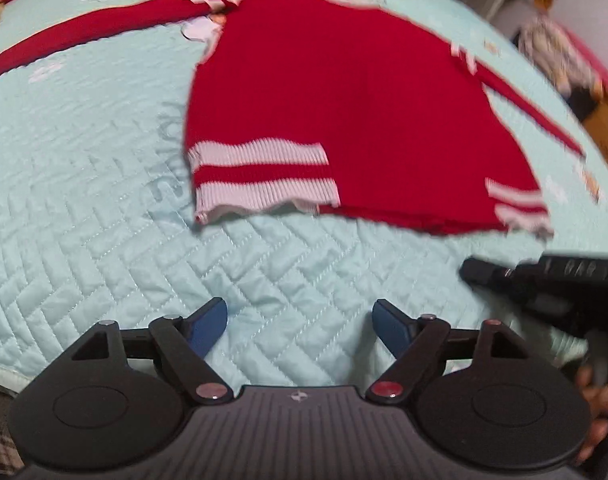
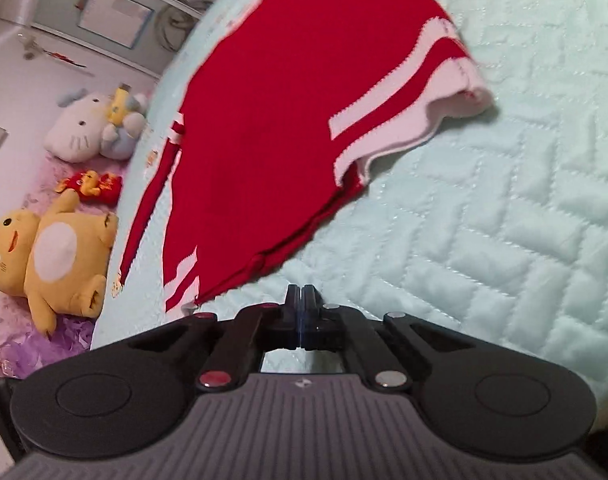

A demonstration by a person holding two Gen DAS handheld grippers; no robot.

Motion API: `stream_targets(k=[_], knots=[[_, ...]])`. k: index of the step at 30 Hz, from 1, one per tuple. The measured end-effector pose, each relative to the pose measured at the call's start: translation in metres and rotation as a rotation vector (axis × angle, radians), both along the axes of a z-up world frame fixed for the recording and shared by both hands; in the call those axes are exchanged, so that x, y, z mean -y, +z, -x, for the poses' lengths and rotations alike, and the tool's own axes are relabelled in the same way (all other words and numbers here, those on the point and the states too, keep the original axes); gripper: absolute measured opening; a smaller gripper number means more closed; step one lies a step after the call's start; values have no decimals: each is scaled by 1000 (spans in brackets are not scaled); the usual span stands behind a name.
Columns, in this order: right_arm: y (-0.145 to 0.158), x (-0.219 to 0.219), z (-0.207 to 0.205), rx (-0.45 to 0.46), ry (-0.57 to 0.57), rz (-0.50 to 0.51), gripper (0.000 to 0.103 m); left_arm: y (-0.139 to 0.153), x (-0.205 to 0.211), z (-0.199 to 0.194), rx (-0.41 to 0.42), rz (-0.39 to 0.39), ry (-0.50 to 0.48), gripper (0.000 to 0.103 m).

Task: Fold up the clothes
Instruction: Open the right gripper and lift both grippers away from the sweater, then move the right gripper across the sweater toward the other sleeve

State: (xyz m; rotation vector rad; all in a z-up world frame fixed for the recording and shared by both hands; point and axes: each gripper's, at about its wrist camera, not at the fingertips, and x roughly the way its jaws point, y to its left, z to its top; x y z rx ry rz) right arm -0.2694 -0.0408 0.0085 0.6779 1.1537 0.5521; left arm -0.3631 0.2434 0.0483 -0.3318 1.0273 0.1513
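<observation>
Left claw [image 1: 299, 322] hangs low over the quilt [image 1: 83, 220], blue pads [image 1: 207, 326] spread wide, nothing between them. Straight ahead of it lies the sweater [image 1: 324, 100], red with white stripes, spread flat on the bed. The striped hem [image 1: 259, 172] is the closest part, ahead and a touch left of the left claw, with bare quilt between them. One sleeve [image 1: 83, 36] stretches far off to the left, the other runs away on the right. Off to the right and just ahead of the left claw, the right claw [image 1: 484, 272] shows as a dark shape near the sweater's near right corner, with the person's hand [image 1: 596, 396] gripping behind it.

Over to the right wrist view: right claw [image 2: 301, 296] has its fingers pressed tight together, and no cloth shows between them. The sweater's [image 2: 263, 120] corner edge sits just ahead and left of its tips, very close; whether they touch, I cannot tell. The hem [image 2: 404, 96] ripples up ahead to the right. Far left of the right claw, beyond the quilt [image 2: 504, 240], sit a yellow plush [image 2: 51, 248] and a white plush [image 2: 83, 128].
</observation>
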Motion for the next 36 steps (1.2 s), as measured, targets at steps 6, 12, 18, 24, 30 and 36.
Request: stream_targets(k=[6,12,18,24,30,36], knots=[[42,3,8,118,64,68,34,-3,-15,-6,-7,75,58,84],[40,15,7,133,66,107,45,-2,-15,1,1,103,73,85],[22,31,13,79,35,76,44,0,-25,7,24,181,135,85],[56,32,19,189,16,36,45,25,-37,17,148,253,165,81],[27,44,15,125,-13,84,52,21,-38,9,177,248,131,84],[25,47,17,146,47,118,52,1,-40,1,114,253,138,86]])
